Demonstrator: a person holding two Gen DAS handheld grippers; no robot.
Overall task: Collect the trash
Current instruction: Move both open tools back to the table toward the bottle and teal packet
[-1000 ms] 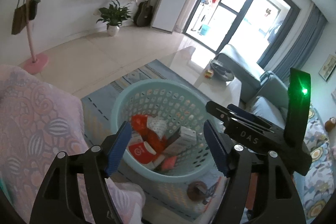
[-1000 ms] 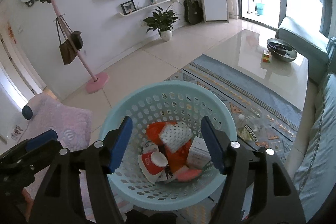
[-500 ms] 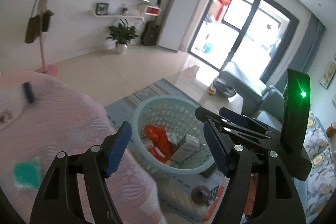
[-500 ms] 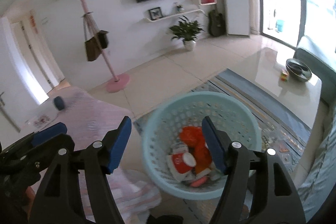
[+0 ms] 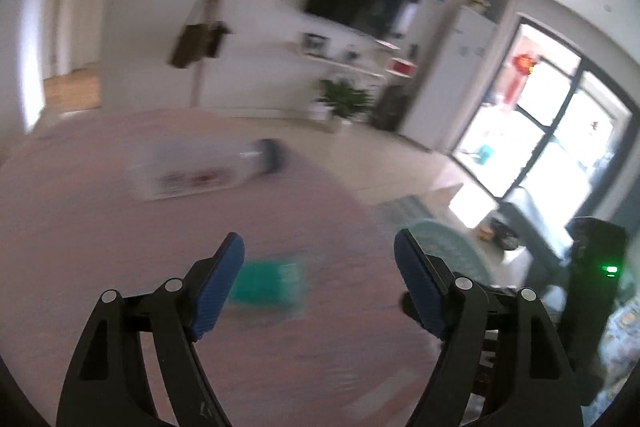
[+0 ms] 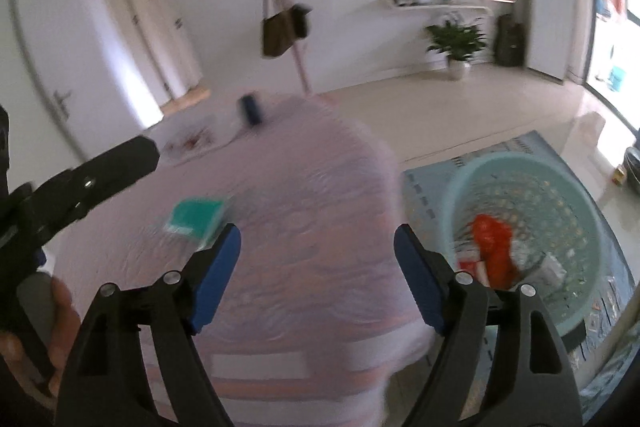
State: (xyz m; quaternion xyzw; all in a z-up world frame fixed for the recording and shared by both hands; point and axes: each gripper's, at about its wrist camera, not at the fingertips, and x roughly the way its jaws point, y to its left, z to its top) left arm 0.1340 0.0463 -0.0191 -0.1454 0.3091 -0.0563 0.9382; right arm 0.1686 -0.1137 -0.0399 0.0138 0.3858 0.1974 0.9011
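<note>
So, progress check: a fair bit of trash is already sitting in the light blue basket [image 6: 524,243], which is seen at the lower right of the right wrist view, on the rug. An orange-red wrapper [image 6: 493,243] and some white cartons are piled up inside it, though the blur makes details hard to call.

What's left, as far as can be told: a teal packet [image 5: 269,282] is lying on the pink bedspread [image 5: 120,227], low and centre in the left wrist view, just ahead of the left claw [image 5: 319,287]. A clear plastic bottle [image 5: 208,173] with a dark cap is seen further up the bed, left of centre. Both are probably still to be collected.

The left claw is spread wide with nothing in it, and the right claw [image 6: 318,285] is spread wide and empty too. Nothing is being carried right now, so roughly the last couple of pieces are judged to remain.
</note>
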